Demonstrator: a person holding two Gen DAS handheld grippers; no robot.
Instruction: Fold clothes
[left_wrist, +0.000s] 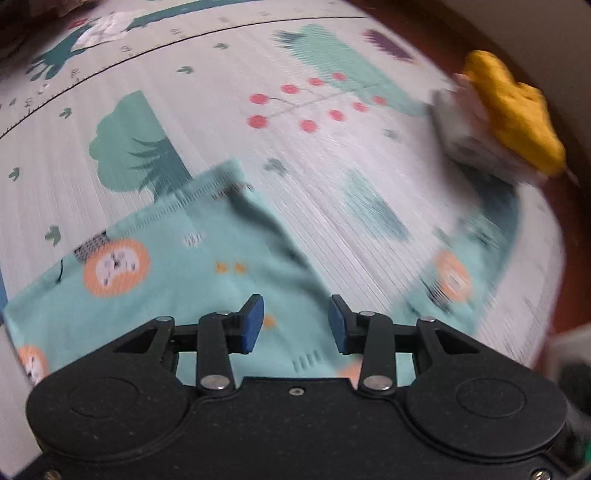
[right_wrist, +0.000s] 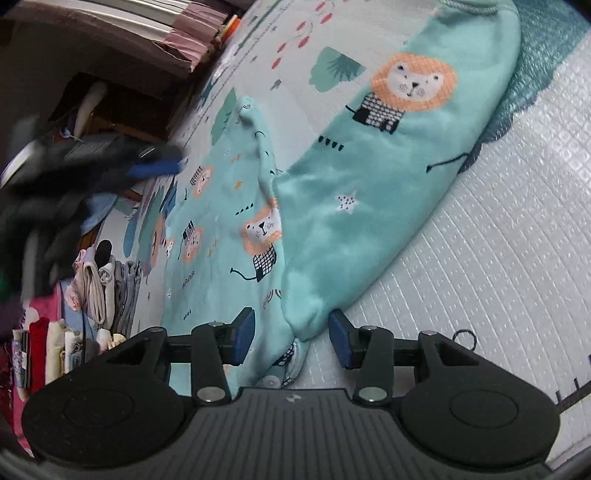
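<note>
Right gripper (right_wrist: 291, 338) agape, my pads straddling lion-print garment (right_wrist: 369, 192) corner; garment runs lengthwise ahead; left gripper (left_wrist: 295, 325) agape above it.

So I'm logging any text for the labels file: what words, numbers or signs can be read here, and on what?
None can be read for sure.
Play mat: small marks along its black ruler line, too blurred.
Lion-print garment: tiny dark lettering near one lion, too small.
Folded clothes stack: no legible label.

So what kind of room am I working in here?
Likely a home room with a child's floor area: a printed play mat, a teal lion-print garment spread on it, and folded clothes stacked alongside.
</note>
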